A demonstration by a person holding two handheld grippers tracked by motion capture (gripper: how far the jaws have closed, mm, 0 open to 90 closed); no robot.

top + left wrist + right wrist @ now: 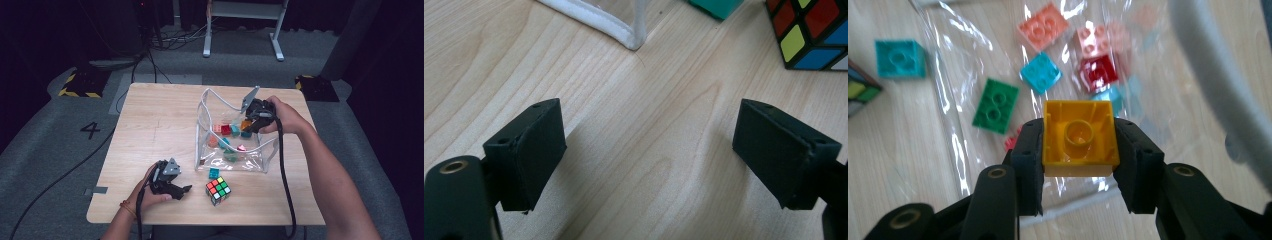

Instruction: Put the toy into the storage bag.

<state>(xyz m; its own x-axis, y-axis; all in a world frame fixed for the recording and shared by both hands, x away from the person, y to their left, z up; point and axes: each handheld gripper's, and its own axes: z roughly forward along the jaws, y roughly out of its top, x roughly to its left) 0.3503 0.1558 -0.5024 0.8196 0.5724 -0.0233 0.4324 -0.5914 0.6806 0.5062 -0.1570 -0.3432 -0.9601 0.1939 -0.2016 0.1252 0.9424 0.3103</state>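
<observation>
High view: bricks (231,131) in clear bag (235,165)

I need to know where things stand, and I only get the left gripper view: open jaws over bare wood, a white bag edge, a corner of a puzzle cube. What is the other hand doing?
Observer: The right gripper is shut on a yellow brick, hollow underside up.
Operator: Where is it?
Observer: Above the clear bag, whose mouth gapes open.
Operator: Anything in the bag?
Observer: Yes, loose bricks, among them a green brick and a red brick.
Operator: Any bricks left outside?
Observer: One teal brick, between bag and puzzle cube.
</observation>
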